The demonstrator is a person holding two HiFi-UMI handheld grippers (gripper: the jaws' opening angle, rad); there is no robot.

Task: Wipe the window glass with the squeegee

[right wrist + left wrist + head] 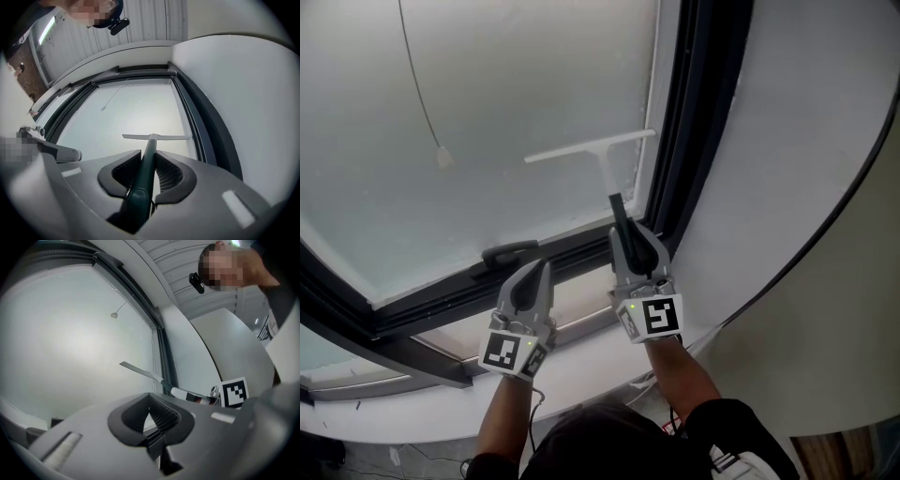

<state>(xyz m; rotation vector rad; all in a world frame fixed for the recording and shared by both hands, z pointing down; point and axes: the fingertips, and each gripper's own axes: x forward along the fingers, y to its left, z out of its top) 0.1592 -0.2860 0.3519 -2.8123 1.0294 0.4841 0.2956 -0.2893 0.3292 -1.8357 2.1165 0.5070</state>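
Note:
A squeegee (602, 159) with a white blade and a dark handle lies against the frosted window glass (487, 112), its blade close to the right side of the dark frame (694, 122). My right gripper (623, 246) is shut on the squeegee handle (143, 176), and the white blade (156, 137) stretches across the glass ahead of it. My left gripper (536, 270) hangs below the window handle (508, 253), shut with nothing between its jaws. In the left gripper view the squeegee (147, 375) shows to the right, ahead of the left gripper (152, 420).
A thin cord with a small pull knob (442, 157) hangs across the glass at the upper left. The dark lower frame rail (422, 309) and a pale sill (581, 361) run beneath the grippers. A curved white wall (787, 169) rises on the right.

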